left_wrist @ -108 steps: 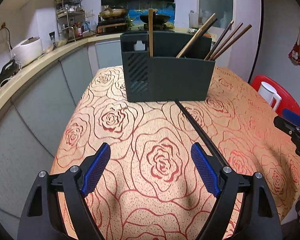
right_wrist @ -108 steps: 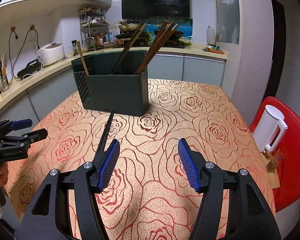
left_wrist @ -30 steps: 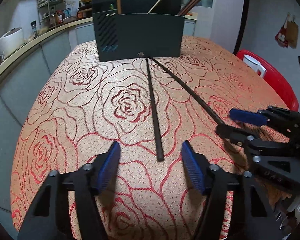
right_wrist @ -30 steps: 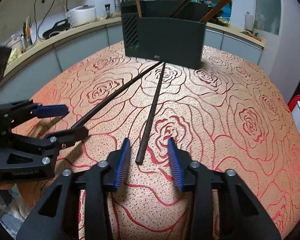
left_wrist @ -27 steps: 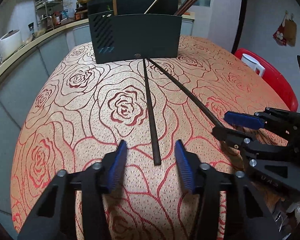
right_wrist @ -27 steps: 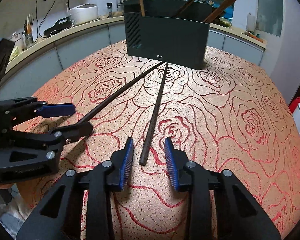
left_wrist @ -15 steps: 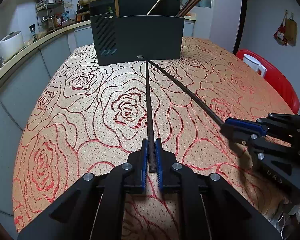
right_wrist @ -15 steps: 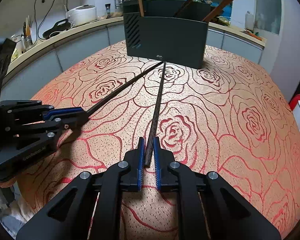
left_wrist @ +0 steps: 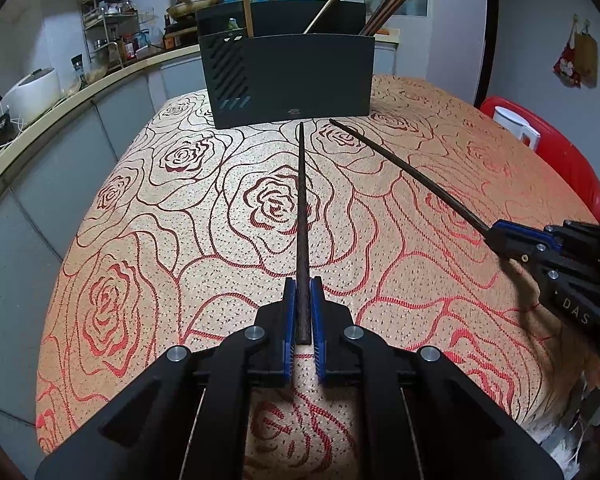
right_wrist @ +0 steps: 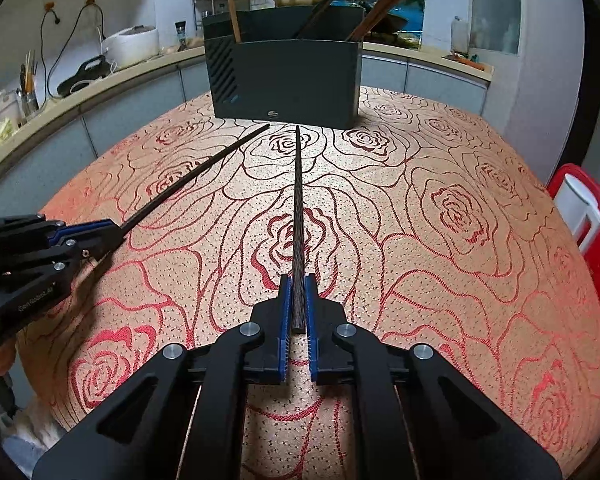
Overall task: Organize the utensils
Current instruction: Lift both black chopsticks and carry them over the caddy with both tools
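Now both grippers are clamped, each on the thick end of one dark chopstick. The left gripper (left_wrist: pixel 302 312) holds the left chopstick (left_wrist: pixel 302 216); the right gripper (right_wrist: pixel 297 304) holds the right chopstick (right_wrist: pixel 298 216). Both thin tips point at the dark utensil holder (left_wrist: pixel 290 78) and end just short of its front wall, on the rose-patterned tablecloth (left_wrist: pixel 160 240) side.

Step in hand: grasp done, lift just starting, I judge. Whether the tips touch the cloth I cannot tell; the fisheye view is too flat there.

Next move calls for raising both sticks above the holder's rim, tipping them thin end down, and lowering them among the chopsticks already standing inside.

Change from one second ago: both pairs of fingers were spread around the stick ends lying on the cloth; they have since closed.
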Demonstrator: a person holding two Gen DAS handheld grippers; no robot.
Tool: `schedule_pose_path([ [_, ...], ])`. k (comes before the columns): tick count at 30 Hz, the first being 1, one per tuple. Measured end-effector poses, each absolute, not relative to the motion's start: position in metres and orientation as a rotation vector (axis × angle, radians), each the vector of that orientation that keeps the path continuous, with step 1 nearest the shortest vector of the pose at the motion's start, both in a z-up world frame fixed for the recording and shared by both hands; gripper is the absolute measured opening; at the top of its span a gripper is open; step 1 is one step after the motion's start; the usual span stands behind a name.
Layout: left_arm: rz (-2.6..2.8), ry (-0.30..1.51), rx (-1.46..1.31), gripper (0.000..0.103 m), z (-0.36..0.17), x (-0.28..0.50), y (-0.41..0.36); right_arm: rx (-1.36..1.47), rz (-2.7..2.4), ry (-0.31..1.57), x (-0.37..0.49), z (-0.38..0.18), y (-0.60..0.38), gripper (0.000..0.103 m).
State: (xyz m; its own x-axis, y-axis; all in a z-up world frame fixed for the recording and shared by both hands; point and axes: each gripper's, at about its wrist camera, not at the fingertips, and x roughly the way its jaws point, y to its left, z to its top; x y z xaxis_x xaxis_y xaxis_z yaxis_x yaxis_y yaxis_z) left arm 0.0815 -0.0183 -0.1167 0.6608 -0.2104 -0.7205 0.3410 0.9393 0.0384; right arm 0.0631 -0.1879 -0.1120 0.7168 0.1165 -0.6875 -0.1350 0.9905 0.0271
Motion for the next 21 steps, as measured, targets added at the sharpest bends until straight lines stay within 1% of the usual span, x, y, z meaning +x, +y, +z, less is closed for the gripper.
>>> schedule_pose_path([
  [4,-0.310,0.778,0.166,0.009,-0.1175,0.0815,-0.0184,0.004,0.154,0.750,0.0631,-0.1127,-0.1899,0.009],
  [5,-0.307,0.775,0.168,0.011,-0.1175,0.0817,-0.0187,0.001,0.155,0.746,0.0634,-0.1128,-0.1892,0.010],
  [6,-0.297,0.766,0.171,0.015,-0.1179,0.0817,-0.0189,-0.001,0.158,0.738,0.0633,-0.1133,-0.1882,0.010],
  [8,-0.278,0.754,0.178,0.022,-0.1186,0.0819,-0.0196,-0.006,0.161,0.729,0.0632,-0.1140,-0.1871,0.010],
  [9,-0.278,0.749,0.175,0.022,-0.1190,0.0821,-0.0191,-0.007,0.164,0.724,0.0636,-0.1143,-0.1865,0.010],
  [13,-0.283,0.739,0.173,0.021,-0.1192,0.0819,-0.0188,-0.020,0.166,0.721,0.0637,-0.1140,-0.1849,0.010],
  [16,-0.306,0.738,0.178,0.009,-0.1187,0.0800,-0.0211,-0.014,0.170,0.728,0.0647,-0.1133,-0.1858,0.010],
  [17,-0.305,0.738,0.183,0.007,-0.1184,0.0797,-0.0221,-0.012,0.173,0.731,0.0652,-0.1131,-0.1860,0.009],
  [21,-0.304,0.754,0.195,0.007,-0.1165,0.0809,-0.0223,0.004,0.193,0.756,0.0674,-0.1106,-0.1894,0.008],
])
